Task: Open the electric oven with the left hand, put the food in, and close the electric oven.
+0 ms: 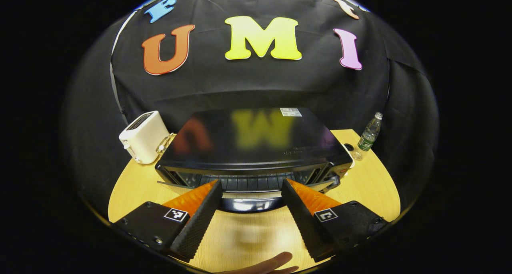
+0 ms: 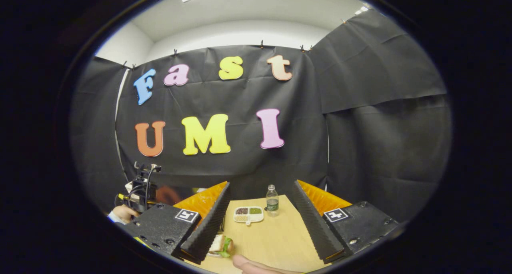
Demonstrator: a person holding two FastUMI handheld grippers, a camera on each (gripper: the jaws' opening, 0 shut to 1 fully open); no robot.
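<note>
Black glass and metal sit square ahead of your left gripper (image 1: 251,192): the electric oven (image 1: 256,146) stands on the wooden table (image 1: 372,186) at twelve o'clock, and its door (image 1: 248,204) appears partly lowered, the rack slats visible through the gap above it. The door's shiny handle (image 1: 248,205) lies just beyond and between the fingertips, whose jaws stand spread wide and grasp nothing. I judge the opening step underway but not finished; the loading and closing are both left to do.

A white toaster (image 1: 143,137) stands at ten o'clock of the oven, a water bottle (image 1: 370,136) at two o'clock.

Your right gripper (image 2: 260,204) is likewise released, holding nothing. The food, a sandwich (image 2: 221,246) with green lettuce showing, lies on the table at seven o'clock, just beside the left finger's base and partly hidden by it. A divided dish (image 2: 249,215) and the bottle sit farther off near twelve o'clock. You have yet to pick the sandwich up.
</note>
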